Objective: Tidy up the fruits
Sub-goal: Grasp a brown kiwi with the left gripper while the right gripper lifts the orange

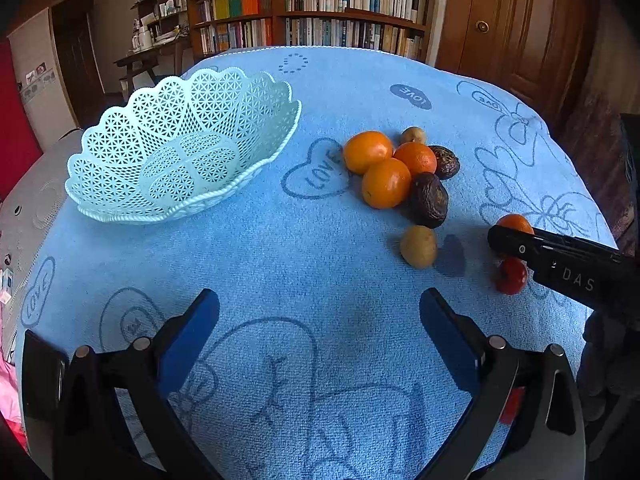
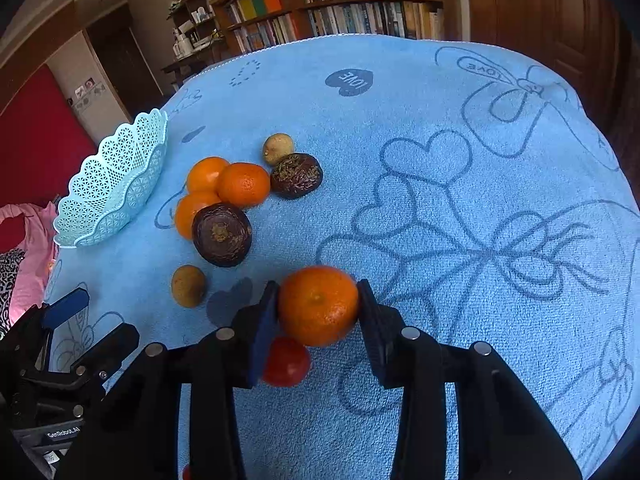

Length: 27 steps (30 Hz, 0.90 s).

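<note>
My right hand-held gripper point(image 2: 318, 308) clamps an orange point(image 2: 318, 306) near the tomato point(image 2: 287, 362); the left hand-held gripper point(image 1: 320, 316) hangs spread, empty. Lifting carelessly could roll the tomato off the tabletop point(image 2: 440, 120), far from the basket point(image 2: 108, 184).

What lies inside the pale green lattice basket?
Nothing shows inside the pale green lattice plastic basket: only its bare perforated floor. Its near wall hides a sliver of floor.

In the left wrist view the right tongs point(image 1: 505, 242) cover most of a mandarin point(image 1: 514, 223) and the top of a red fruit point(image 1: 511, 276). In the right wrist view the blue basket point(image 2: 108, 188) runs off the left edge, the mandarin point(image 2: 318, 305) hides part of the red fruit point(image 2: 287, 362), and book spines are too small to read
</note>
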### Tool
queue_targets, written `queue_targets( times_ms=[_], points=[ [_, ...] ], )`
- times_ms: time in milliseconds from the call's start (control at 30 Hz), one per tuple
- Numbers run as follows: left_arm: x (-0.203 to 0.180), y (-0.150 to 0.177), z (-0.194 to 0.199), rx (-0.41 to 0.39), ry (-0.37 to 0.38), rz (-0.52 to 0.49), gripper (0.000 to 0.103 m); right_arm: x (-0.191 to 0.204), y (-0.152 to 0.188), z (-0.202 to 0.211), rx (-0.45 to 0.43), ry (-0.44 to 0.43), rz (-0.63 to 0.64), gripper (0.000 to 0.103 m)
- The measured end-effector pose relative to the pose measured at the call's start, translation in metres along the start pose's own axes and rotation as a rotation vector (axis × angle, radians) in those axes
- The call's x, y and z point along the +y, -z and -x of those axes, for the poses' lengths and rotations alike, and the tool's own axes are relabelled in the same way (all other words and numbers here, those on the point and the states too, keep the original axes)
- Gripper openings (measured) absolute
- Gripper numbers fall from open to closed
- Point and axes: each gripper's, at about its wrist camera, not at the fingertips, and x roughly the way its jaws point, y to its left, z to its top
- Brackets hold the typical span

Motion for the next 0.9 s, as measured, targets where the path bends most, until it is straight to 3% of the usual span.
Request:
queue_targets(
  times_ms=[200, 467, 533, 667, 733, 900],
  points=[
    [-0.02, -0.013, -0.003, -0.017, 0.017, -0.049, 0.101, -0.012, 0.001, 0.022, -0.077, 0.035, -0.021, 0.04],
    [-0.043, -0.024, -0.04, 0.071, 0.092, -0.09, 0.057, -0.04, 0.009, 0.023, -0.097, 0.039, -0.116, 0.04],
    [-0.045, -0.024, -0.043, 0.056, 0.086, -0.098, 0.055, -0.039, 0.009, 0.024, -0.109, 0.049, -0.114, 0.04],
    [-0.049, -0.023, -0.043, 0.028, 0.127, -0.115, 0.031, -0.031, 0.011, 0.024, -0.132, 0.071, -0.083, 0.04],
    [-0.051, -0.022, -0.041, 0.014, 0.147, -0.121, 0.025, -0.025, 0.013, 0.025, -0.142, 0.098, -0.056, 0.04],
    [-0.051, -0.019, -0.026, -0.072, 0.134, -0.13, 0.025, -0.009, 0.016, 0.024, -0.158, 0.17, 0.014, 0.04]
  ],
)
